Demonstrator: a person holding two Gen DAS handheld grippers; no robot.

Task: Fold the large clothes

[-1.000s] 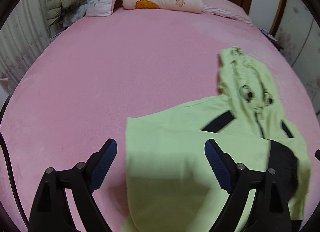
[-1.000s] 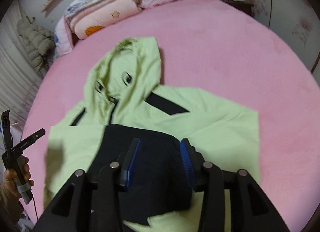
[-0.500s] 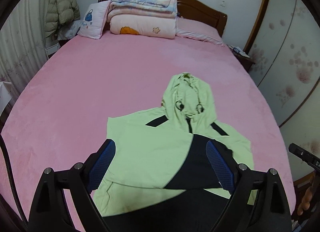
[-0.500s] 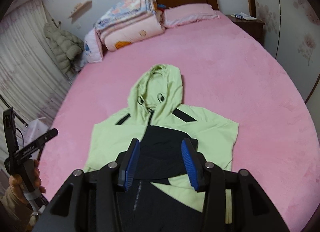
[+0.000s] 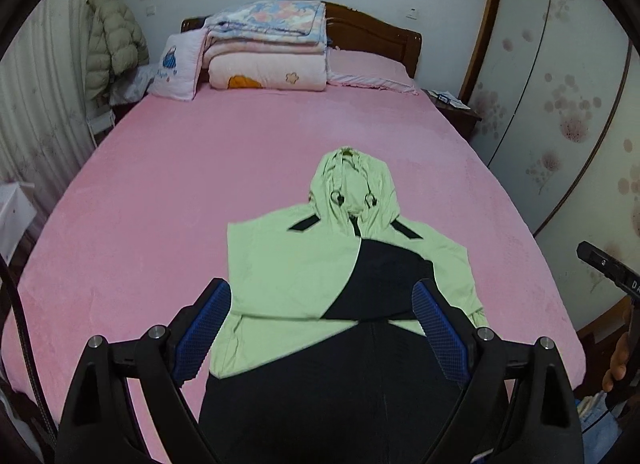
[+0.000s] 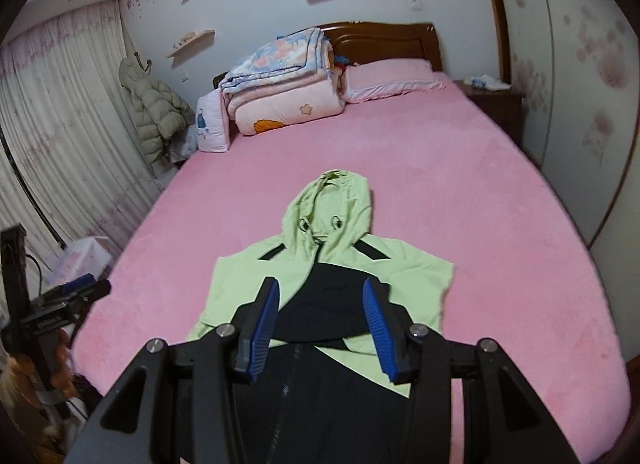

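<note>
A light-green and black hooded jacket (image 5: 288, 264) (image 6: 404, 276) lies flat near the foot of the pink bed (image 5: 200, 183) (image 6: 480, 203). Its hood points toward the headboard, both sleeves are folded in over the body, and its black lower part runs under the grippers. My left gripper (image 5: 320, 296) hangs above the jacket's near part, jaws wide open and empty. My right gripper (image 6: 320, 288) hovers over the black middle panel with its jaws about half apart, holding nothing. Each gripper shows at the edge of the other's view, held by a hand (image 6: 60, 348).
Folded quilts (image 5: 268, 47) and pillows (image 6: 392, 71) are stacked at the wooden headboard. A puffer coat (image 5: 112, 43) hangs by the curtain on the left. A nightstand (image 5: 452, 103) and wardrobe doors stand to the right. A plastic box (image 6: 86, 256) sits beside the bed.
Both grippers have drawn back and risen away from the jacket, so the whole garment and the headboard now show. The jacket itself has stayed put.
</note>
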